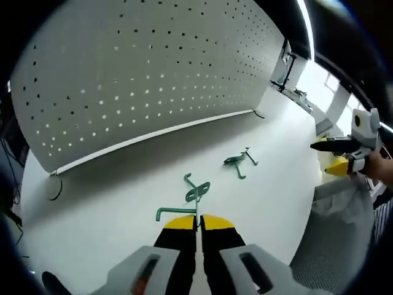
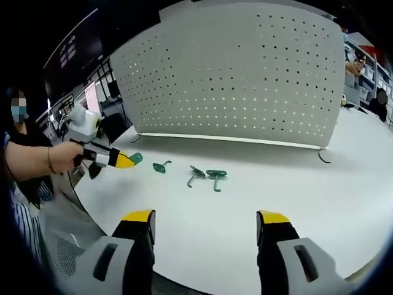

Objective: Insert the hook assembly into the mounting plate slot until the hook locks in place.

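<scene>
Pegboard [image 1: 141,67] — matte, perforated; left gripper [image 1: 198,222] pinches a green wire hook [image 1: 195,192], right gripper [image 2: 206,224] gapes wide.

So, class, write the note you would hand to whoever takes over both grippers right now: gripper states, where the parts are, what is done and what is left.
Left gripper: jaws shut on a green hook, held low over the white table.
Right gripper: open, empty, off the table's near edge.
Loose green hooks lie on the table in front of the perforated white panel, which stands upright at the back.
Done: one hook picked up.
Left: carry it to the panel, push it into a slot until it locks. No hook can be seen in the panel yet.
</scene>
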`<control>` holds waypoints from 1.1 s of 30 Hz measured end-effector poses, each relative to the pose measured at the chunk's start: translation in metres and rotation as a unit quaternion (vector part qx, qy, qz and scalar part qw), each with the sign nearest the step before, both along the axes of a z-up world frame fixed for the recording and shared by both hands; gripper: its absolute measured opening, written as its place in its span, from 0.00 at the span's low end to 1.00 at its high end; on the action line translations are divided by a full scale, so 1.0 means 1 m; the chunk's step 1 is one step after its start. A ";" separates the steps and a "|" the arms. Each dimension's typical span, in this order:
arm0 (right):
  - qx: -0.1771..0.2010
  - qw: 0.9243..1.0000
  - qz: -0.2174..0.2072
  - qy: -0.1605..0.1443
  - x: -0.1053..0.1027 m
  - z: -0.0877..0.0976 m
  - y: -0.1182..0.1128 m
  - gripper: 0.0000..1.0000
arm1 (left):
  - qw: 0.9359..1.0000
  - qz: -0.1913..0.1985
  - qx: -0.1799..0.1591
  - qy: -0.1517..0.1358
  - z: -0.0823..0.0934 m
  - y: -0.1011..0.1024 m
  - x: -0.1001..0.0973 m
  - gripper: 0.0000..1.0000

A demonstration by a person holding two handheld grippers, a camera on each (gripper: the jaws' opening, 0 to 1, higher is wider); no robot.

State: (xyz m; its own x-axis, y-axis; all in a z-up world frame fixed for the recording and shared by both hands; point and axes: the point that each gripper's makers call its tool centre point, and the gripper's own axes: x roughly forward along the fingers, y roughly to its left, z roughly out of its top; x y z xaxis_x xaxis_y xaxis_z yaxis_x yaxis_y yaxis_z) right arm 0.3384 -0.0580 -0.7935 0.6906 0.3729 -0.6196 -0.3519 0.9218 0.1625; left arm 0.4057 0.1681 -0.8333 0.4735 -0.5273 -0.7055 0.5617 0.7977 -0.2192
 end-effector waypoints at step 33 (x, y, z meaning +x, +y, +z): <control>0.075 0.996 0.044 0.026 0.010 0.039 0.035 0.45 | 0.993 -0.106 -0.047 0.023 0.049 -0.043 -0.058 0.01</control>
State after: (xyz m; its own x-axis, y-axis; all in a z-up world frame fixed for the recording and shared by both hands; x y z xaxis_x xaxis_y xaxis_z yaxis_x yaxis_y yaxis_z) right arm 0.3481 -0.0231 -0.7549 0.6190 0.5227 -0.5861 -0.4186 0.8511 0.3170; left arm 0.3474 0.1254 -0.7839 0.3131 -0.6757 -0.6674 0.7022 0.6378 -0.3164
